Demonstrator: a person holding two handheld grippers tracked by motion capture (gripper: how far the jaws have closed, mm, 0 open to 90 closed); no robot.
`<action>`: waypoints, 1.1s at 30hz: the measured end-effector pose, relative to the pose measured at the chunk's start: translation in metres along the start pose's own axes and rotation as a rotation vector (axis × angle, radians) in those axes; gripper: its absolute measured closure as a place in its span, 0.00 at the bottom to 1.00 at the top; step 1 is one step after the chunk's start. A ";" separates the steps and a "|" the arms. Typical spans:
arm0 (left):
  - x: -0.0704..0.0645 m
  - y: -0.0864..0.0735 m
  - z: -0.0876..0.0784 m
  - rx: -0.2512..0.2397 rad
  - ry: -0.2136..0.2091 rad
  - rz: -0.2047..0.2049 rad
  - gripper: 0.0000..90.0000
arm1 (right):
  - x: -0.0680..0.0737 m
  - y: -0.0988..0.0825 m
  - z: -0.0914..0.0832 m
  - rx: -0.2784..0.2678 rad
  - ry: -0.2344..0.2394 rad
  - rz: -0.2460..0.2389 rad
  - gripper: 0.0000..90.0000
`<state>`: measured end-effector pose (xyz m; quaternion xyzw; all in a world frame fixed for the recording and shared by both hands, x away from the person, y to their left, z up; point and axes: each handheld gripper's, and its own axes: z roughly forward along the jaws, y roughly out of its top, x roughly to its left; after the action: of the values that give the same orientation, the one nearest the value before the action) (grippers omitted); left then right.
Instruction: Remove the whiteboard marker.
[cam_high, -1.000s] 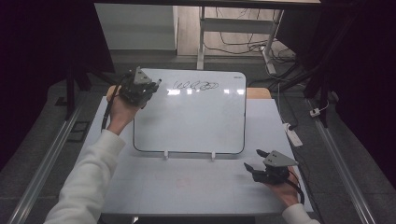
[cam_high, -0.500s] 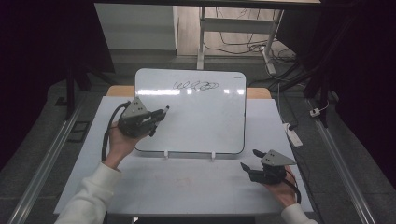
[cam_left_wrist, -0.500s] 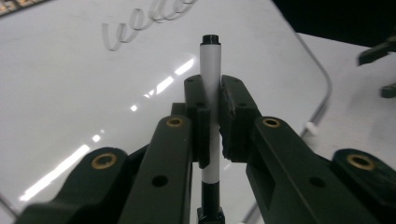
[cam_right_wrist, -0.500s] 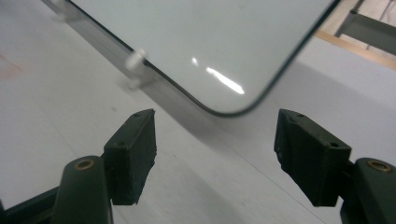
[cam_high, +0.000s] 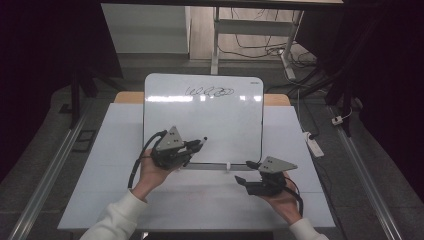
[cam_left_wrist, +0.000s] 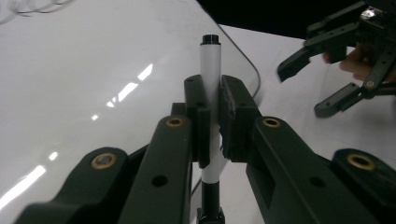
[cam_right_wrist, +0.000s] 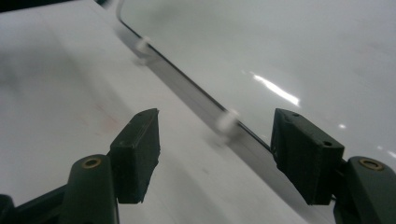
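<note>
Left gripper (cam_high: 192, 148): fingers clamped on the marker (cam_left_wrist: 210, 79).
Right gripper (cam_high: 246, 171): fingers apart, closing slightly, empty.
Risk: marker could tilt or slip (narrow grip), smearing the whiteboard (cam_high: 220, 120).

the high view looks forward and down over the whole table (cam_high: 125, 200) from the near side. each claw view rides close behind its jaws, skimming low across the whiteboard (cam_high: 202, 120), which all views share.

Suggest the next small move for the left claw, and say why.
Probably carry the marker toward the open right claw. The left claw is shut on its barrel, capped end pointing that way, and the whiteboard already bears a scribble.
</note>
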<state>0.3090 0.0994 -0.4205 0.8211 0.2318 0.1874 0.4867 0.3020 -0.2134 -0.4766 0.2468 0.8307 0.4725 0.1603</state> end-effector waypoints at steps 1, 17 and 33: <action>-0.006 0.001 0.007 0.001 -0.016 0.006 0.91 | 0.006 0.007 0.007 0.000 0.028 0.015 0.37; -0.035 0.005 0.033 -0.031 -0.052 0.031 0.91 | 0.030 0.031 0.044 0.003 0.129 0.145 0.41; -0.049 0.009 0.043 -0.024 -0.054 0.078 0.91 | 0.027 0.038 0.056 0.029 0.179 0.282 0.68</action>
<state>0.2938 0.0377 -0.4360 0.8283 0.1841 0.1867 0.4951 0.3170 -0.1424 -0.4725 0.3204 0.8053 0.4986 0.0141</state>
